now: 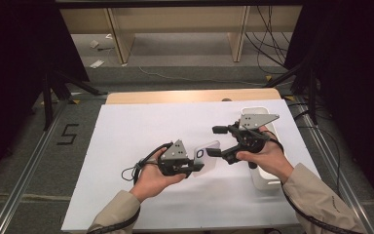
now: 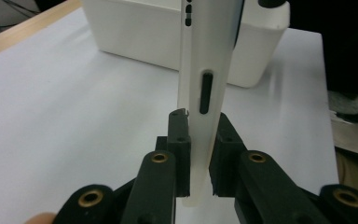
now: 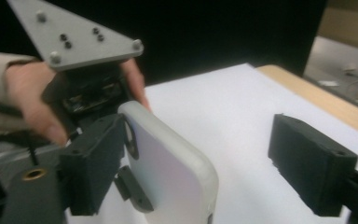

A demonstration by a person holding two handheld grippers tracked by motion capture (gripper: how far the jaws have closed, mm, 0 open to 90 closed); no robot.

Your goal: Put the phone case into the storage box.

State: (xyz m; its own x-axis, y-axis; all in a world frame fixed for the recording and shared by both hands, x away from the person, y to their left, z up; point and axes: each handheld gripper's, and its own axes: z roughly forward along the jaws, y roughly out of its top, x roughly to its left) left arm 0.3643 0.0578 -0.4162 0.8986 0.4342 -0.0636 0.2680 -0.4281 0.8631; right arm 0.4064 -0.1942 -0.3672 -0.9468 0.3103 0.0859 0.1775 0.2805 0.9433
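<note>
So, high view first: the left gripper [image 1: 195, 167] has its jaws pinching a translucent white phone case [image 1: 207, 152], holding it up just above the white table sheet [image 1: 126, 146]. Taking that case as the landmark, the right gripper [image 1: 213, 141] sits right at its far-right side, jaws spread apart with the case's end between them, not squeezing it as far as I can tell. The white bin [image 1: 268, 181] lies to the right of the case, partly under the right hand [image 1: 265, 158], and I can't make out anything inside it from here.

Left gripper view: the case [image 2: 203, 93] stands on edge, its long axis running straight away from the jaws, which press on its near end from both sides. Side-button slot faces the camera. Beyond the case's far end sits the bin [image 2: 168, 42]; its inside isn't visible from this angle.

Right gripper view: the case [image 3: 168, 172] comes up close beside the left-hand jaw, maybe touching it, while the other jaw stands well off to the case's right, so this one is wide open. Behind the case is the left hand [image 3: 32, 93] with its gripper's grey plate [image 3: 74, 37].

My read: the left hand owns the case now, and the right one needs to either close back along the case's short axis or back off.
</note>
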